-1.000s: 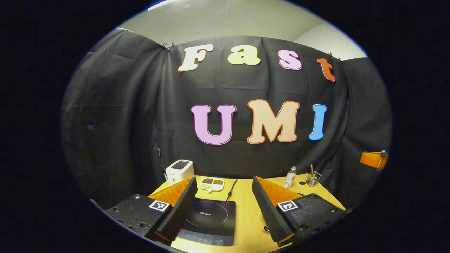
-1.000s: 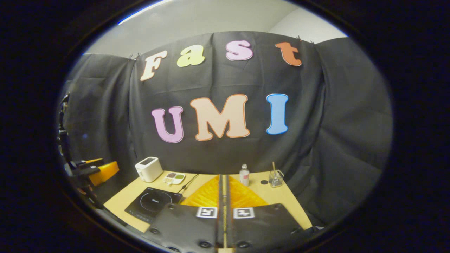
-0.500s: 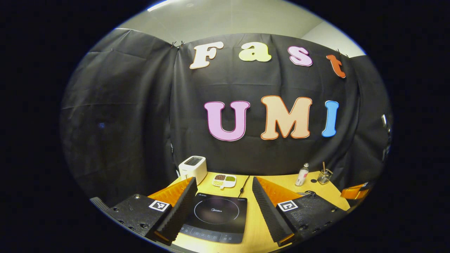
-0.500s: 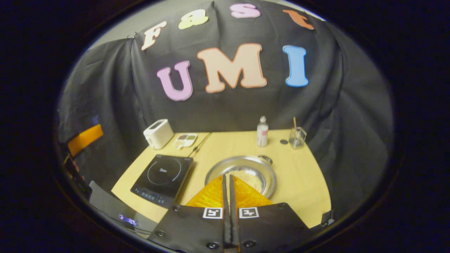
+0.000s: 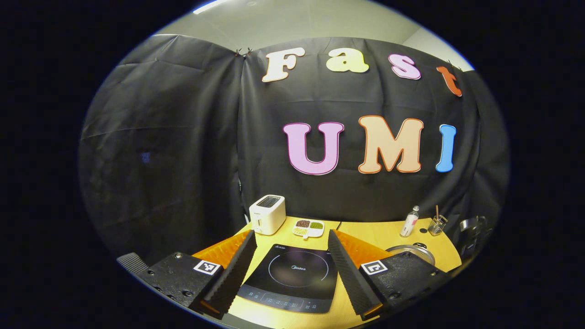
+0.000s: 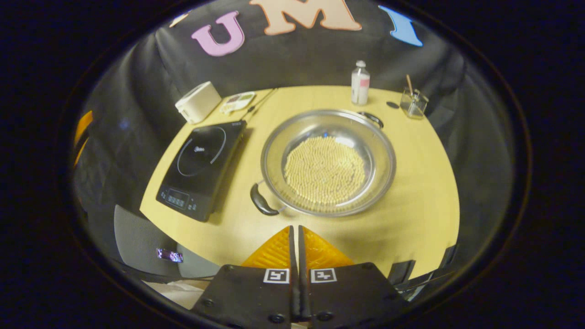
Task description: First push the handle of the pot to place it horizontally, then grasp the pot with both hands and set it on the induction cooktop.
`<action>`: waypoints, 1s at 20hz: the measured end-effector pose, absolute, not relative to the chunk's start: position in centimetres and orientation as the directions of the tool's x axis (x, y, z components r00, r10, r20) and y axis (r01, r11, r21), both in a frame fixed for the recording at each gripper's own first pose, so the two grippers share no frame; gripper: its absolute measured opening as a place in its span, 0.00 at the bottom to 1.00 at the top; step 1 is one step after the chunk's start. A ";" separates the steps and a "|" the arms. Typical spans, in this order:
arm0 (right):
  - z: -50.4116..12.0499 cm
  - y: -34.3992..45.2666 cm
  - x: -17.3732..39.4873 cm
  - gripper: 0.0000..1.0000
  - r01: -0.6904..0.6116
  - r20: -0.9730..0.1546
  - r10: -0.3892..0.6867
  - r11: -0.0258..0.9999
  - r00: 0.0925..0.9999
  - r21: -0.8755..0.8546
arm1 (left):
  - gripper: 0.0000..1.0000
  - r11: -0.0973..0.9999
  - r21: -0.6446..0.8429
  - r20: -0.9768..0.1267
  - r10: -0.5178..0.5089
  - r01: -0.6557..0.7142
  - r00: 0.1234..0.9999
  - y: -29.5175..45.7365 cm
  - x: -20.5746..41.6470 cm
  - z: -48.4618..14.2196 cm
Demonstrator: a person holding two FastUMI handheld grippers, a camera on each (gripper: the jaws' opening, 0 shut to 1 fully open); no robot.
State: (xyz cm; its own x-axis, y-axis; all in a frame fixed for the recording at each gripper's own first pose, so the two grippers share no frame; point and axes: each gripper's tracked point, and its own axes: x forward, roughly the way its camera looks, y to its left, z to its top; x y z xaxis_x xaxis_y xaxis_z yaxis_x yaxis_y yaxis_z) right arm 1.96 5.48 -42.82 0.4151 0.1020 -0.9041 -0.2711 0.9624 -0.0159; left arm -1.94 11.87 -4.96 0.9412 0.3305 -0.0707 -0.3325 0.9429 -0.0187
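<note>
A wide steel pot (image 6: 327, 162) sits on the yellow table (image 6: 420, 192), its bottom showing a pale beaded texture. One black handle (image 6: 262, 204) points to the near left, the other (image 6: 372, 118) to the far right. My right gripper (image 6: 295, 228) hovers shut above the table's near edge, short of the pot. The black induction cooktop (image 6: 201, 167) lies left of the pot. In the left gripper view my left gripper (image 5: 292, 235) is open above the cooktop (image 5: 295, 276), and the pot's rim (image 5: 409, 250) peeks out at the right.
A white toaster (image 5: 267, 214) and a small divided dish (image 5: 308, 227) stand behind the cooktop, with its cord running back. A bottle (image 6: 360, 84) and a glass with a stick (image 6: 413, 101) stand at the far right. A grey chair (image 6: 137, 242) is below the table's near left edge.
My right gripper has tipped downward, so the whole pot and table came into sight. My left gripper swung left and lower over the cooktop.
</note>
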 end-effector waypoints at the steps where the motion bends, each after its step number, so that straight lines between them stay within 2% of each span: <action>1: -43.8 5.4 1.9 0.03 -0.268 -0.915 0.087 0.963 0.394 -0.024 | 0.93 0.942 -0.022 -0.072 0.332 -0.335 0.940 12.1 -1.9 -5.0; 2: -44.8 5.1 1.9 0.03 -0.264 -0.925 0.069 0.964 0.374 -0.035 | 0.96 0.941 -0.023 -0.073 0.336 -0.338 0.939 12.3 -2.0 -5.2; 6: -47.5 5.7 2.4 0.03 -0.213 -0.942 0.038 0.976 0.333 -0.036 | 0.93 0.938 -0.003 -0.071 0.347 -0.348 0.935 13.0 -2.4 -5.5; 7: -48.0 6.0 2.8 0.00 -0.205 -0.942 0.033 0.978 0.334 -0.039 | 0.96 0.937 0.001 -0.073 0.348 -0.349 0.935 13.2 -2.5 -5.5; 8: -48.4 6.4 3.3 0.03 -0.197 -0.941 0.027 0.979 0.339 -0.043 | 0.92 0.937 0.000 -0.075 0.347 -0.348 0.935 13.3 -2.5 -5.8; 9: -48.7 6.8 3.8 0.00 -0.190 -0.940 0.020 0.981 0.340 -0.048 | 0.92 0.937 -0.004 -0.080 0.348 -0.349 0.934 13.4 -2.6 -5.9; 10: -49.2 7.0 4.0 0.03 -0.182 -0.941 0.015 0.982 0.339 -0.050 | 0.92 0.937 -0.010 -0.085 0.348 -0.350 0.933 13.6 -2.8 -6.1; 15: -50.3 7.9 5.3 0.03 -0.141 -0.940 -0.022 0.987 0.339 -0.074 | 0.96 0.931 -0.006 -0.104 0.363 -0.365 0.926 14.8 -2.8 -6.9; 20: -50.8 9.1 5.8 0.03 -0.108 -0.941 -0.045 0.990 0.336 -0.086 | 0.93 0.933 -0.017 -0.104 0.356 -0.360 0.929 15.9 -2.6 -7.6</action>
